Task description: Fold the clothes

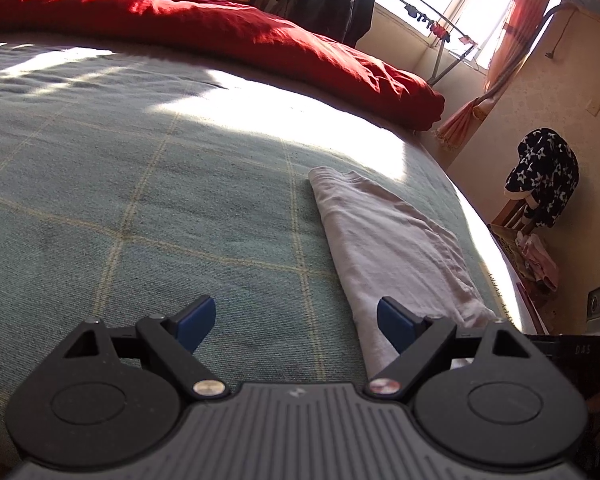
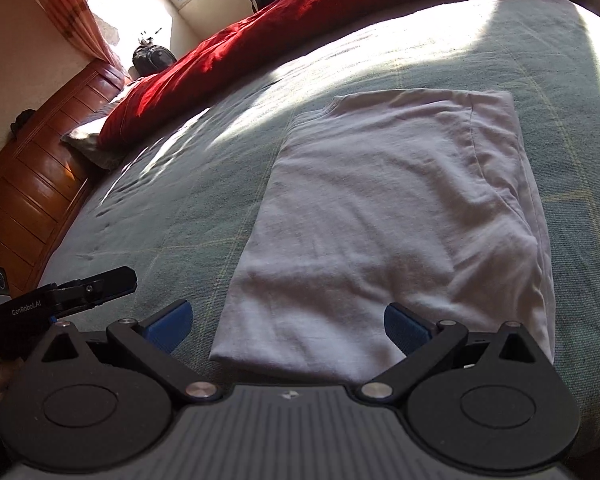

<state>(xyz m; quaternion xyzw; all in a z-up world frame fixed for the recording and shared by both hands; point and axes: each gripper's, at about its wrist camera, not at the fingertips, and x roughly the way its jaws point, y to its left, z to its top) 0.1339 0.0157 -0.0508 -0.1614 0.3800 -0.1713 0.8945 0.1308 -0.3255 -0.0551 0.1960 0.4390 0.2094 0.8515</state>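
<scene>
A bed [image 1: 140, 184] covered with a grey-green checked blanket fills both views, with a red duvet [image 1: 228, 36] bunched along its far side. On the blanket near the bed's edge lies a folded white T-shirt [image 2: 384, 216], flat, in a rough rectangle.

Only the right wrist view shows the whole shirt, along with a brown wooden headboard [image 2: 40, 184] and a black bag [image 2: 154, 58] by the window. Only the left wrist view shows a clothes rack [image 1: 420, 4] hung with dark garments, an orange curtain [image 1: 520, 28], and a black star-patterned garment [image 1: 544, 176] draped over a chair.

The right gripper [image 2: 288, 330] hangs above the shirt's near edge, its jaws spread wide with nothing pinched. The left gripper [image 1: 296, 324] also stands wide open and empty over the blanket, its right-hand pad over the shirt's near corner; in the right wrist view it juts in from the left [image 2: 96, 284], marked "GenRobot.AI".

Lettering along the mattress edge reads partly "EVERY"; the rest is washed out by sunlight. The shirt's near end is cut off behind the left gripper.
</scene>
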